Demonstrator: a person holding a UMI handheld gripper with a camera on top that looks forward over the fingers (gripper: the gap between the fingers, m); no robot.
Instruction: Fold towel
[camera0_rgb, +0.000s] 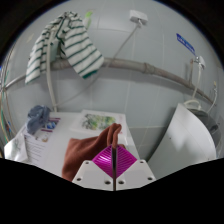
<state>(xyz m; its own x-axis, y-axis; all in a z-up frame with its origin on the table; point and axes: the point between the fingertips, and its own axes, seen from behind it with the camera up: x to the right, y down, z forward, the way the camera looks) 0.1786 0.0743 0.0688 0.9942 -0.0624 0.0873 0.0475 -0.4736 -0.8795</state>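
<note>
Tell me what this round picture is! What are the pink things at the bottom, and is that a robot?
There is no robot here. A person holds a tool called a gripper in one hand. It has two fingers that squeeze together like tongs. A small camera rides on the gripper and looks forward along its fingers. Its wide lens makes the picture round and bends straight lines.

The pink things are soft pads on the insides of the fingers, and they help it grip. Right now the fingers look squeezed shut on a brown cloth, which sticks up between them and hangs down to one side.

Beyond the fingers, printed sheets and something blue and crumpled lie on a table. Higher up, a green and white striped towel hangs over a rail by the wall.
</note>
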